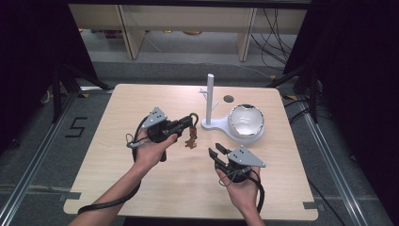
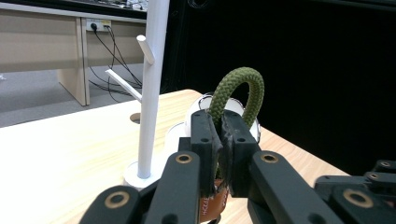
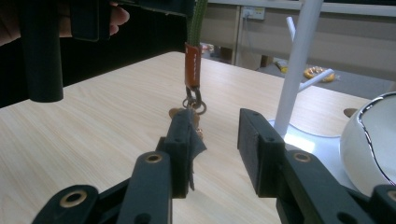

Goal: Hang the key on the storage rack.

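While left gripper (image 2: 219,140) pinches green rope loop (image 2: 238,88), right gripper (image 3: 219,140) hangs spread, empty.

Count on the surface (image 1: 117,108) — one white peg stand (image 1: 210,101) near the far edge, two side pegs visible on its post. One white bowl (image 1: 246,123) just beside the stand's base, toward the right edge. One keychain (image 1: 191,132) — a single green rope loop, one brown leather tab, small metal rings below. Two tongs: left tongs (image 1: 188,123), right tongs (image 1: 216,151).
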The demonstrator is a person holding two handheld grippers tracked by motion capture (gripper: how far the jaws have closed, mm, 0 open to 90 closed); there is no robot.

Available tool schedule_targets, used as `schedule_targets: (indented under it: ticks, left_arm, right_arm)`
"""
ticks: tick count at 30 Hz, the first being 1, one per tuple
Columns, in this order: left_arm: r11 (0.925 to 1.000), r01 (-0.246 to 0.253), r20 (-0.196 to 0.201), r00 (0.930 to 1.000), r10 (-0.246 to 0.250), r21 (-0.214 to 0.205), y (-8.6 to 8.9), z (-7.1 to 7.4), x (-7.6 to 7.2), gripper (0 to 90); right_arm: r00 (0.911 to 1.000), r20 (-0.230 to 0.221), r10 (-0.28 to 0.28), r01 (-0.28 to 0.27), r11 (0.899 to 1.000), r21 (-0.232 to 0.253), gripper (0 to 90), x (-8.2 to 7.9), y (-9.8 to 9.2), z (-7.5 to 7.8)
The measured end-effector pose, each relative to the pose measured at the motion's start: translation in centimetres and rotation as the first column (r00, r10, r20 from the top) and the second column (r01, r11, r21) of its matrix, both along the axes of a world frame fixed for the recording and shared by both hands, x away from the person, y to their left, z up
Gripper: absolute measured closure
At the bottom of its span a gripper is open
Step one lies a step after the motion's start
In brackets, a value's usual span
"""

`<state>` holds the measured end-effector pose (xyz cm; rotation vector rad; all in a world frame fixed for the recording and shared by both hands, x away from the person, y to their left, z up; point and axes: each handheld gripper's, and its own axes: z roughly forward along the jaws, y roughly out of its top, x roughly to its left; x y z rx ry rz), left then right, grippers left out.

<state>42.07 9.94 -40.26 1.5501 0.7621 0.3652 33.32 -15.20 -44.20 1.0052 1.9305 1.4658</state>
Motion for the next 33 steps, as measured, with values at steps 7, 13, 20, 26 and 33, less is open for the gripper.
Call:
schedule_targets:
  ticks: [7,13,20,26,33]
  left_arm:
    - [0.9999,-0.008,0.011,0.9999,0.008,0.007,-0.2,0.1,0.8,83.9]
    - [0.9999,-0.012,0.016,0.9998,0.012,0.008,-0.4,0.2,1.4,83.9]
    - [0.9997,-0.023,0.016,0.9996,0.022,0.011,-0.6,0.4,2.2,83.9]
    - [0.9993,-0.031,0.017,0.9994,0.031,0.022,-0.7,0.4,3.0,83.9]
    - [0.9985,-0.048,0.016,0.9987,0.048,0.026,-0.8,0.5,3.8,83.9]
  right_arm:
    - [0.9998,-0.009,-0.016,0.016,1.0,-0.011,66.3,-0.4,-0.7,-0.1]
    - [0.9998,-0.003,-0.021,0.021,1.0,0.003,66.2,-0.7,-1.2,-0.4]
    - [0.9993,-0.006,-0.037,0.037,0.999,-0.009,66.1,-0.9,-1.7,-0.5]
    - [0.999,-0.009,-0.044,0.044,0.999,-0.026,65.6,-1.1,-2.1,-0.7]
    - [0.999,-0.001,-0.045,0.045,0.999,-0.024,64.9,-1.1,-2.6,-0.8]
